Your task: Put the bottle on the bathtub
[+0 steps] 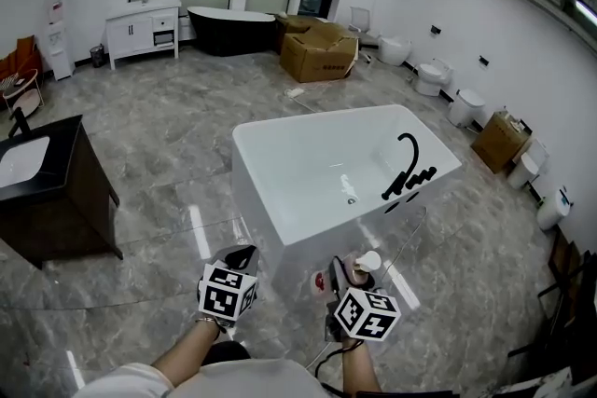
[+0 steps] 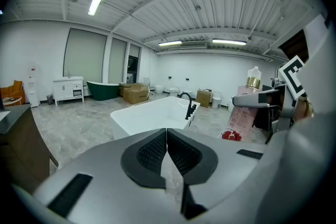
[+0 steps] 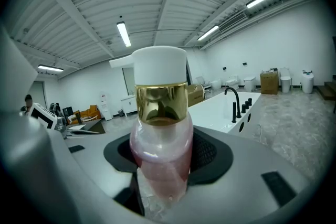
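Note:
A pink bottle (image 3: 161,160) with a gold collar and white cap stands upright between the jaws of my right gripper (image 3: 165,157), which is shut on it. In the head view the bottle (image 1: 362,264) shows its white cap just ahead of the right gripper (image 1: 353,280), close to the near corner of the white bathtub (image 1: 280,200). The left gripper view catches the bottle (image 2: 242,113) at its right and the bathtub (image 2: 152,113) ahead. My left gripper (image 2: 167,152) is shut and holds nothing; it sits at the lower left of the tub (image 1: 241,261).
A black faucet (image 1: 408,168) stands on the tub's right rim. A dark vanity with a white basin (image 1: 42,191) is at the left. Cardboard boxes (image 1: 320,51), a dark tub (image 1: 229,25), a white cabinet (image 1: 143,28) and toilets (image 1: 434,75) line the far side and right wall.

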A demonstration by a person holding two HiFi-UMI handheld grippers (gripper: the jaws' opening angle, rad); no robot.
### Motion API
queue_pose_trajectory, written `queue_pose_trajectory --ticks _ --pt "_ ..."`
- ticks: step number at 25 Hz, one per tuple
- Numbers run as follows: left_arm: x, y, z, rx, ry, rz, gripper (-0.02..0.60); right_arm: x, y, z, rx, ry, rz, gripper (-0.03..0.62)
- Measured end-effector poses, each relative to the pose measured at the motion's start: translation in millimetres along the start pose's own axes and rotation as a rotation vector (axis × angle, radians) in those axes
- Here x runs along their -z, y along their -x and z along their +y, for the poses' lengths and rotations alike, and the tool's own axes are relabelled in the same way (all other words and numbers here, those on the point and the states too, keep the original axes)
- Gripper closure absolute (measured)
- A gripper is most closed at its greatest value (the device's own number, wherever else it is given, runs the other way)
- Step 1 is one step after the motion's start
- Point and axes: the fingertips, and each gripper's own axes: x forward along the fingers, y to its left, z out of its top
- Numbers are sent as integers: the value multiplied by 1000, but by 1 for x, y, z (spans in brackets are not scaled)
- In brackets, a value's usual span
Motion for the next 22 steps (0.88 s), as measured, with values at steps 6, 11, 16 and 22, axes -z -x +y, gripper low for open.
queue_pose_trajectory --ticks 6,11,16,22 --pt "-1 -4 5 -11 2 5 565 6 -6 -7 7 -15 17 362" --pt "3 -14 9 -14 11 19 565 9 -15 -11 7 -13 36 362" --pt "-9 -37 10 3 -1 7 565 1 -32 -21 19 -7 29 362" --pt "-26 -71 15 23 -15 -7 565 -10 -60 -36 38 -9 16 362"
